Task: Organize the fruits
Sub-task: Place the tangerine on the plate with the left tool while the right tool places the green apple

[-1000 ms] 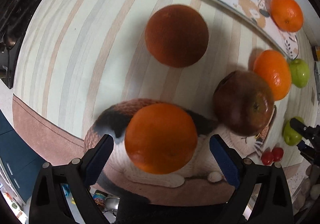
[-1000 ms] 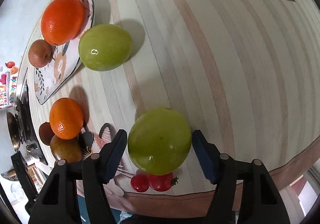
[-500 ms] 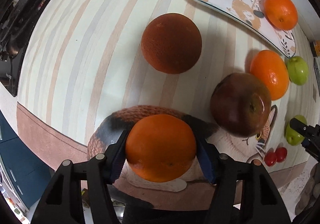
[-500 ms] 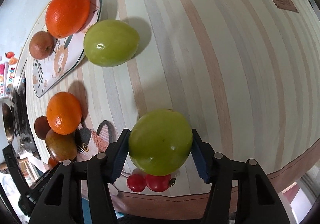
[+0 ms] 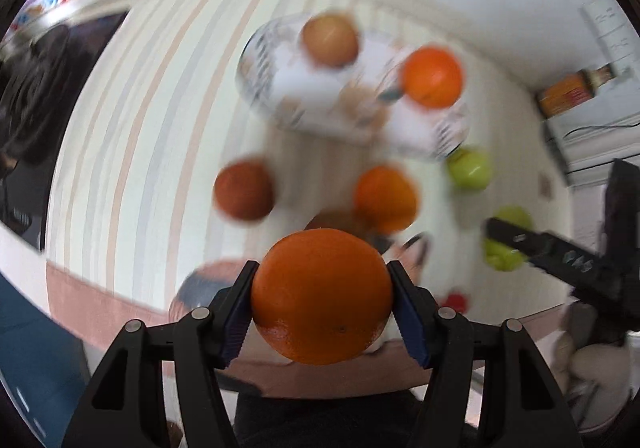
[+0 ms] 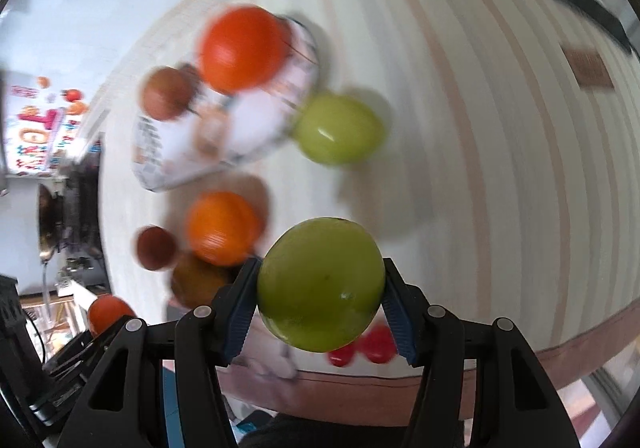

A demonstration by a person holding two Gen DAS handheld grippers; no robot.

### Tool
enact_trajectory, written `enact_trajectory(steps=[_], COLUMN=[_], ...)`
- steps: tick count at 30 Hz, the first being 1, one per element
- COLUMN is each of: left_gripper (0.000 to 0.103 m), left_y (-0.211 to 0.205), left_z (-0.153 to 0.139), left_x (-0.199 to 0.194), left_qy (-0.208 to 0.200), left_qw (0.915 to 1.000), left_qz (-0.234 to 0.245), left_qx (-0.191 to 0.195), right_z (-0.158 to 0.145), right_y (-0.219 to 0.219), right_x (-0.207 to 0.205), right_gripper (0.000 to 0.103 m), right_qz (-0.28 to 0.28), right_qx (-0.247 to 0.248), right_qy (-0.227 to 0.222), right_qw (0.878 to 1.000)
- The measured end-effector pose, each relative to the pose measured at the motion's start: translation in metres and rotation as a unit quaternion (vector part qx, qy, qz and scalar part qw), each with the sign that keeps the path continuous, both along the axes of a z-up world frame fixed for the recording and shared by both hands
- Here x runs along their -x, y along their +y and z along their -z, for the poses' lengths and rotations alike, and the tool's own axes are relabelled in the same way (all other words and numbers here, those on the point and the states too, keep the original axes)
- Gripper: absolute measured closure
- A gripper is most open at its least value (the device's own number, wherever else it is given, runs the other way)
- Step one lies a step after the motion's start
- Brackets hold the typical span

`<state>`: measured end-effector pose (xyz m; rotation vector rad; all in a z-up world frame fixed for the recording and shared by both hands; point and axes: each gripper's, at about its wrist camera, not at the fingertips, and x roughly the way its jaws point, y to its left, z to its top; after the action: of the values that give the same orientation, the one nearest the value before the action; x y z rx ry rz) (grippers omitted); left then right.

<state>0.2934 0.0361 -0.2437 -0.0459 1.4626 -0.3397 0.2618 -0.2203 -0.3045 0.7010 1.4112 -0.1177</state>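
Note:
My left gripper (image 5: 322,272) is shut on an orange (image 5: 322,296), held clear above the table. My right gripper (image 6: 320,268) is shut on a green apple (image 6: 320,284), also lifted off the cloth. Beyond them, blurred, lies a patterned plate (image 5: 304,88) with a brown fruit (image 5: 330,40) and an orange (image 5: 432,76) on it. Loose on the cloth are another orange (image 5: 386,196), a dark brown fruit (image 5: 244,190), a green apple (image 5: 468,168) and a red-brown apple (image 5: 332,220), partly hidden by the held orange.
Two cherry tomatoes (image 6: 362,346) lie near the table's front edge, by a cat-patterned mat (image 5: 200,280). An amber bottle (image 5: 568,92) stands at the far right by the wall. The striped cloth (image 6: 500,168) stretches right of the fruit.
The left jaws closed on the orange and the right jaws on the green apple. Both fruits then rose off the table, which now looks farther away and blurred.

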Motion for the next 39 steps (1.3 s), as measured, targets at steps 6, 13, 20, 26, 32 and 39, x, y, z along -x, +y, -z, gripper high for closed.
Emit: enact_trajectory(steps=[6,13,20,26,32,39], left_gripper=[0.043,0.043,0.042,0.042,0.042,0.010], left_y=[-0.011,-0.014,-0.010,-0.010,-0.010,-0.005], left_z=[-0.027,0.019,0.073,0.098,0.103,0.102], left_x=[-0.067,-0.158,-0.196,-0.204,-0.205,-0.207], left_qy=[-0.034,-0.005,0.072,0.097,0.107,0.106], left_qw=[0.9994,0.9978,0.9925,0.9870,0.9857,0.9887], left_qz=[0.010,0.026,0.041,0.058,0.068,0.061], left_qx=[0.003,-0.060,-0.090,-0.114,-0.112,-0.087], right_z=[-0.031,-0.005,0.047,0.065,0.071,0.066], right_y=[0.020,0.057,0.093,0.109,0.117,0.120], right_x=[-0.056,-0.123,-0.172,-0.186,-0.193,-0.195], right_gripper=[0.042,0.042,0.042,0.042,0.041,0.005], right_qz=[-0.033,-0.057,-0.077,-0.101,-0.116,-0.125], right_qx=[0.001,-0.010,-0.012,-0.002,-0.007,-0.022], right_qy=[-0.042,-0.041,-0.001,0.022,0.041,0.049], right_qw=[0.999,0.997,0.997,0.995,0.992,0.991])
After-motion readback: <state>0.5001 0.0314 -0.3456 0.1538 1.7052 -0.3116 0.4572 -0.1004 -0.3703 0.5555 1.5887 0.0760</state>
